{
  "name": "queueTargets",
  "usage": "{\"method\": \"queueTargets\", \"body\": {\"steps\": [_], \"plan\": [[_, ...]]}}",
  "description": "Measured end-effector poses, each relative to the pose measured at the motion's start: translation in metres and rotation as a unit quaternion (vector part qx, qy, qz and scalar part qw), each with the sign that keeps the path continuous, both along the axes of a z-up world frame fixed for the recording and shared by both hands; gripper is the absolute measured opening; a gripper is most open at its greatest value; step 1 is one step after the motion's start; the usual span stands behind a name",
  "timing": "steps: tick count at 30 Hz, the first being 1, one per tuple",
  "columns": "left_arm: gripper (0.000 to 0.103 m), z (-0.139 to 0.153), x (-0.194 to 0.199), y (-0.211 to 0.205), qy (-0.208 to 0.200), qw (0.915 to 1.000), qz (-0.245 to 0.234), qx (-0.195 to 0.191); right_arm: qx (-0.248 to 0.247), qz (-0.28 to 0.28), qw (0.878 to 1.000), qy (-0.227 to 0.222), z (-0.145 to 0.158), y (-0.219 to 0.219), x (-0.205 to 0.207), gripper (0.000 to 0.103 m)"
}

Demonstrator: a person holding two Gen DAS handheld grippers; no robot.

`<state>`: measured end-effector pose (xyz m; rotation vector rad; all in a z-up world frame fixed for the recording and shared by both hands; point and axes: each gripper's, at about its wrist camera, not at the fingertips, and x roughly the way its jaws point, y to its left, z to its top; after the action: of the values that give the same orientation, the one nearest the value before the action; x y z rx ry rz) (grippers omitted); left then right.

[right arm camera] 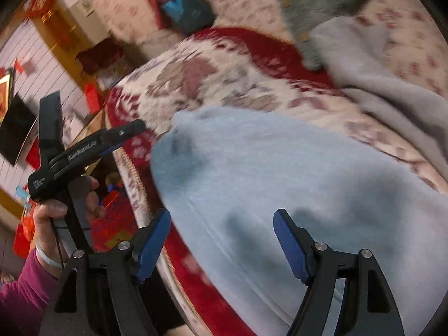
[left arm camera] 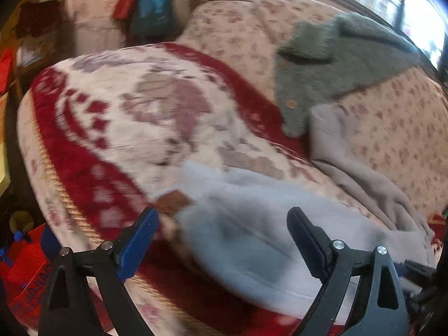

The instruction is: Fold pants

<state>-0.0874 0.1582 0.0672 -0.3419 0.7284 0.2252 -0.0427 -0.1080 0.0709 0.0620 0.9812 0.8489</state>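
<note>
The light blue-grey fleece pants (left arm camera: 252,232) lie bunched on a red and cream patterned blanket (left arm camera: 134,117) over a sofa seat. My left gripper (left arm camera: 224,240) is open, its jaws wide apart just above the near end of the pants, holding nothing. In the right wrist view the pants (right arm camera: 280,173) spread across the middle and right. My right gripper (right arm camera: 224,240) is open over them, empty. The left gripper's handle (right arm camera: 72,151) shows in a hand at the left of that view. Both views are motion-blurred.
A grey-green knitted cardigan (left arm camera: 336,64) and a pale lilac garment (left arm camera: 355,162) lie on the floral sofa (left arm camera: 397,137) at the back right. Red bags (right arm camera: 112,224) stand on the floor beside the seat's left edge. A window (left arm camera: 406,5) is behind the sofa.
</note>
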Motion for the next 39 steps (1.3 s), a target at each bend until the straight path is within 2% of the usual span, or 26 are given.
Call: {"method": "queueTargets", "body": {"steps": [7,12,16,20,24,27,31,36,39], "plan": [[0.093,0.01,0.02,-0.081,-0.004,0.9958,-0.09,-0.014,-0.027,-0.109,0.993,-0.023,0.018,-0.118,0.006,0.081],[0.093,0.008,0.04,-0.129,0.015,0.9882,-0.148,-0.037,-0.028,-0.184,0.982,-0.009,0.021,-0.198,0.019,0.086],[0.093,0.006,0.055,-0.153,0.026,0.9845,-0.169,-0.04,-0.025,-0.241,0.97,0.009,0.016,-0.244,0.031,0.086],[0.093,0.003,0.071,-0.157,0.033,0.9834,-0.171,-0.051,-0.031,-0.275,0.961,0.015,0.015,-0.273,0.049,0.086],[0.093,0.001,0.099,-0.145,0.044,0.9828,-0.155,-0.09,-0.019,-0.285,0.958,0.029,0.015,-0.29,0.066,0.086],[0.095,0.004,0.125,-0.133,0.045,0.9833,-0.14,-0.107,-0.032,-0.281,0.959,0.02,0.019,-0.295,0.08,0.086],[0.096,0.011,0.166,-0.123,0.041,0.9875,-0.122,-0.091,-0.06,-0.277,0.959,-0.003,0.028,-0.303,0.105,0.086],[0.096,0.009,0.221,-0.109,0.036,0.9895,-0.109,-0.088,-0.062,-0.258,0.964,-0.021,0.034,-0.316,0.14,0.086],[0.096,0.001,0.255,-0.099,0.044,0.9878,-0.106,-0.106,-0.11,-0.228,0.966,-0.06,0.036,-0.316,0.169,0.086]]}}
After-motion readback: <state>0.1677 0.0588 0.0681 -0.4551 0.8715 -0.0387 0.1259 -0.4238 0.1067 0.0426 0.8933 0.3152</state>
